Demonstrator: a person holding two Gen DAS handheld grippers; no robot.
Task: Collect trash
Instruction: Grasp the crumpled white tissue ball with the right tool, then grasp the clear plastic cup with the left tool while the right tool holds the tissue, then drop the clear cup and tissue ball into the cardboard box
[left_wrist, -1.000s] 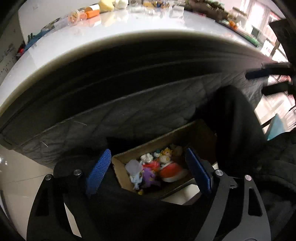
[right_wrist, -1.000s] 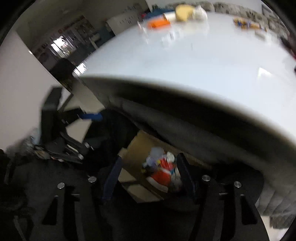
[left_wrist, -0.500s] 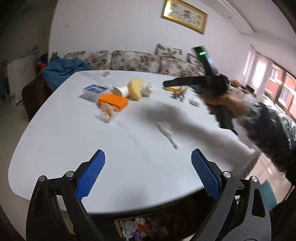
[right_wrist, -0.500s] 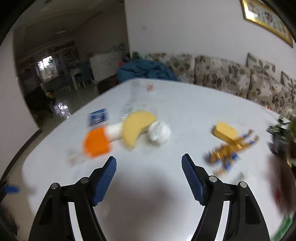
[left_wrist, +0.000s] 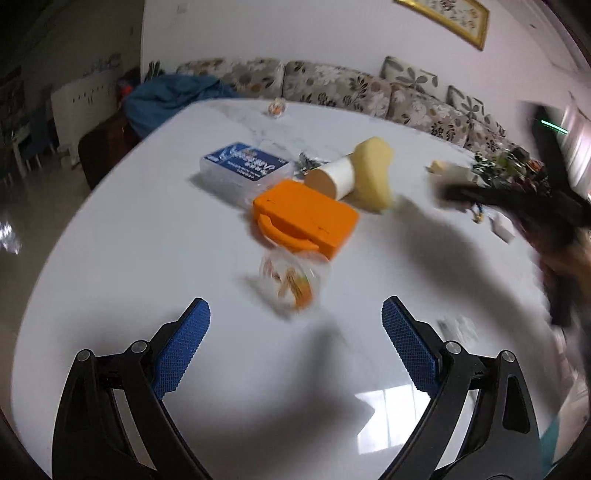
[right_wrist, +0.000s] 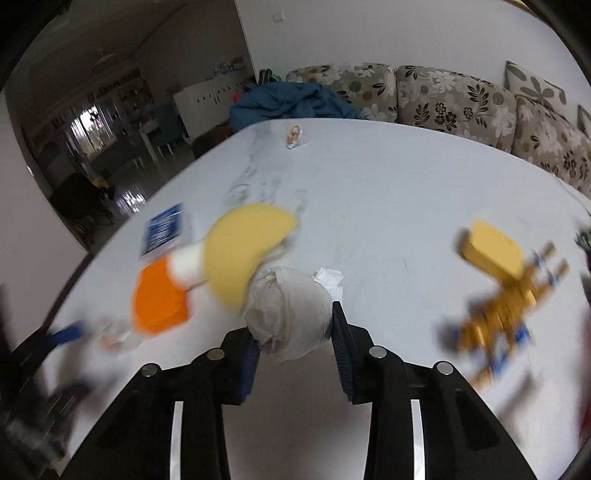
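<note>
floral sofa, white wall — framed picture

Counter is smooth, glossy white w/ faint grey marble veining, reflecting window light near the left tongs, whose pads are blue knurled rubbery material on matt black plastic arms w/ shiny metal screws. Orange case looks like matt moulded plastic, the yellow sponge porous foam, the wrapper clear crinkly film. Right tongs pinch a wad of crumpled white tissue, soft & matt; sofa is floral-print cloth.
</note>
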